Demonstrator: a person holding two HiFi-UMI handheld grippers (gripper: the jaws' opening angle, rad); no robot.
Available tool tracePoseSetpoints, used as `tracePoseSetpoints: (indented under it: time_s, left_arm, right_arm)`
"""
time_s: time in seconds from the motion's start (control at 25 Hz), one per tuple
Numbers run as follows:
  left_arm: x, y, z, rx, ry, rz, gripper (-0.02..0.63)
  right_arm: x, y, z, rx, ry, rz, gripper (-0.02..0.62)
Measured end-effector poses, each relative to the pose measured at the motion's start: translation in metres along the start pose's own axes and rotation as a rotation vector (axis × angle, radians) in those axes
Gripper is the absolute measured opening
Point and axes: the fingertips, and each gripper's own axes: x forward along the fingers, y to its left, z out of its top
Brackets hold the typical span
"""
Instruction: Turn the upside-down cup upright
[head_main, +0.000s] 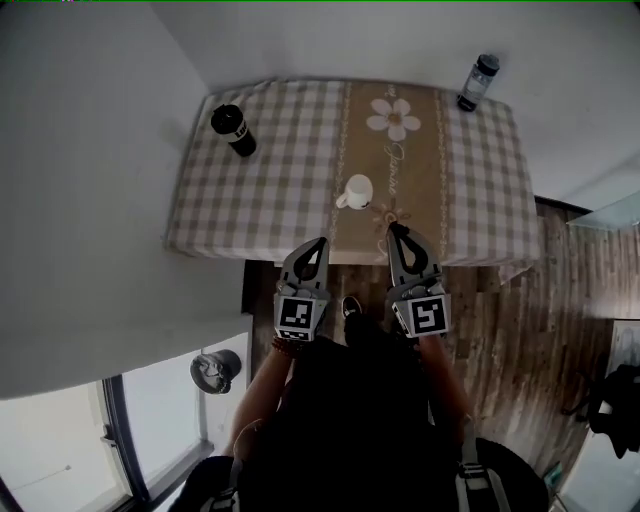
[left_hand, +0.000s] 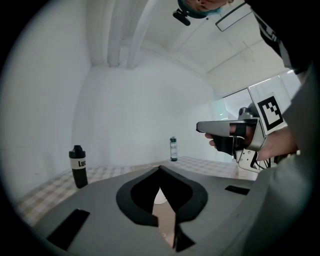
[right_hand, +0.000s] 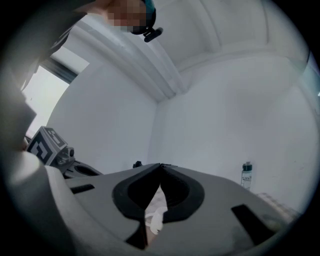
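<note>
Cup (head_main: 357, 190) sits on the checked table (head_main: 260, 200), just ahead of and between the left gripper (head_main: 320, 242) and right gripper (head_main: 393, 228), both closed empty; counts: one black bottle (head_main: 234, 130) left, one cup, one clear bottle (head_main: 478, 82) right.

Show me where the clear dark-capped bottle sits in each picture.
Head view: the clear bottle stands at upper right.
Left gripper view: bottle just right of centre.
Right gripper view: bottle at right.
Shared landmark: the white cup.
</note>
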Motion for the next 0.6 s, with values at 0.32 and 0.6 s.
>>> tracePoseSetpoints:
  time_s: [0.32,0.6]
  left_arm:
    - [0.067,0.041,-0.035,0.024,0.073,-0.166,0.012]
    - [0.112,0.050,-0.064,0.033,0.142,-0.345,0.014]
  right_arm:
    - [0.051,-0.027,-0.039,-0.017,0.126,-0.050,0.008]
    - [0.064,-0.057,-0.051,0.021,0.155,-0.282,0.008]
